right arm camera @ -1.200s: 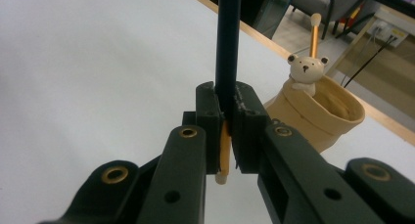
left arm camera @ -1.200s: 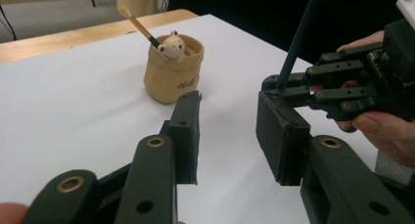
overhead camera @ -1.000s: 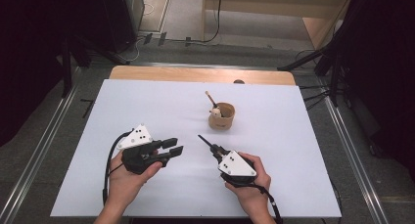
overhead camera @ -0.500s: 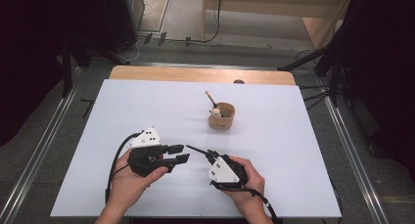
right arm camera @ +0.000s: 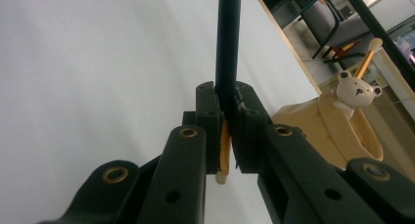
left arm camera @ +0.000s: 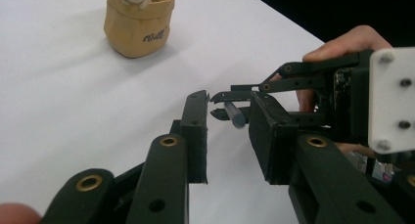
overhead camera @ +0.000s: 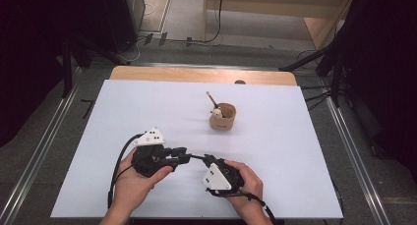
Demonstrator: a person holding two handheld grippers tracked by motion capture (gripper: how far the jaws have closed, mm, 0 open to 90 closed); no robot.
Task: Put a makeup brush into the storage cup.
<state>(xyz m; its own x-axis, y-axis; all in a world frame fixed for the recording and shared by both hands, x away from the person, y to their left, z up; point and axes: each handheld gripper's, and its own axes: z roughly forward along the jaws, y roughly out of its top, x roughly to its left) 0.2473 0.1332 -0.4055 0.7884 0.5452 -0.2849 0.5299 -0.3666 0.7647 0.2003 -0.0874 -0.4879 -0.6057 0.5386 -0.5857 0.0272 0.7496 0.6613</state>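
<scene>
My right gripper (overhead camera: 197, 157) is shut on a dark blue pen (right arm camera: 228, 43), and a pale yellow end sticks out below its jaws. It points left at my left gripper (overhead camera: 183, 154). In the left gripper view the pen's grey tip (left arm camera: 236, 115) lies between my left gripper's (left arm camera: 229, 106) jaws. Those jaws have just been closing, but a gap still shows on both sides of the tip. A tan cup (overhead camera: 223, 118) with a bear-topped pen (overhead camera: 215, 110) stands farther back on the white table (overhead camera: 295, 136).
The tan cup (left arm camera: 139, 26) lies ahead and to the left of my left jaws, and low on the right (right arm camera: 328, 131) in the right gripper view. A strip of bare wood (overhead camera: 196, 75) runs along the table's far edge. Metal rails (overhead camera: 44, 146) flank the table.
My right hand has carried the pen left and slightly nearer, so its tip now sits between the left jaws. The left gripper shifted a little to the right and its jaws narrowed.
</scene>
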